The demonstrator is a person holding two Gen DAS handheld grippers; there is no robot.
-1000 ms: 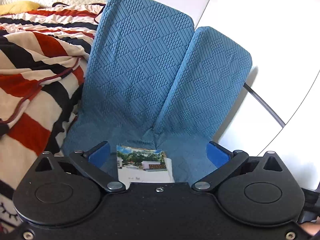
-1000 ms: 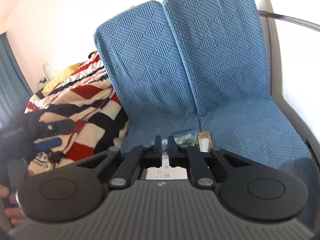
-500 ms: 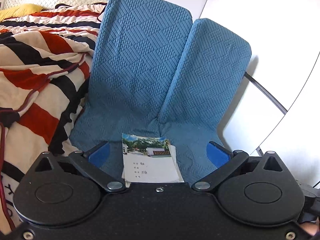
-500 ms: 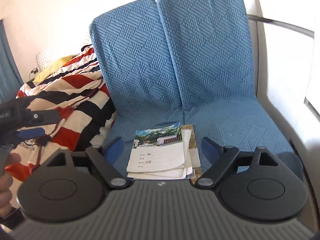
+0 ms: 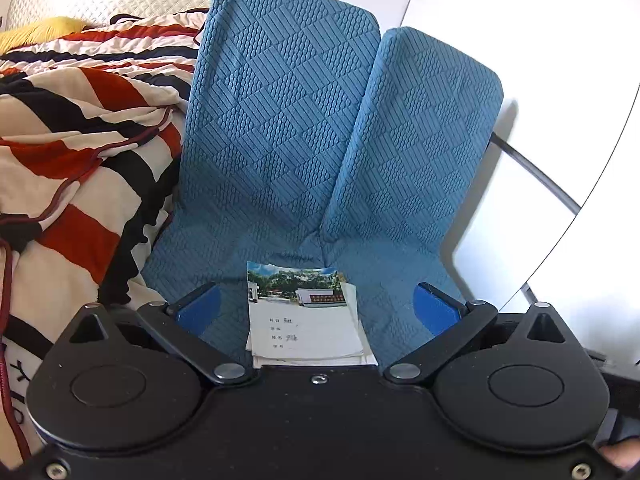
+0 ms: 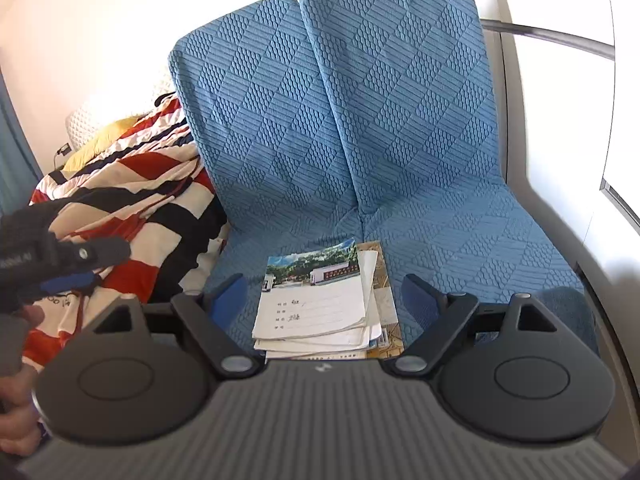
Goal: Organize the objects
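Right wrist view gives me the clearest look: a loose stack of white paper booklets (image 6: 320, 312), the top one with a photo of trees and a building across its far end, lies flat on the seat of the blue quilted fabric chair (image 6: 460, 232). It sits between my right gripper (image 6: 322, 292) fingers (image 6: 228, 292), which stand wide apart and grip nothing. The stack's long axis runs away from me toward the backrest, photo end farthest. In the left wrist view, my left gripper (image 5: 318, 308) is likewise spread wide and empty, the booklets centred between its fingers. A striped red, black and cream blanket (image 5: 72, 152) lies just beside the chair.
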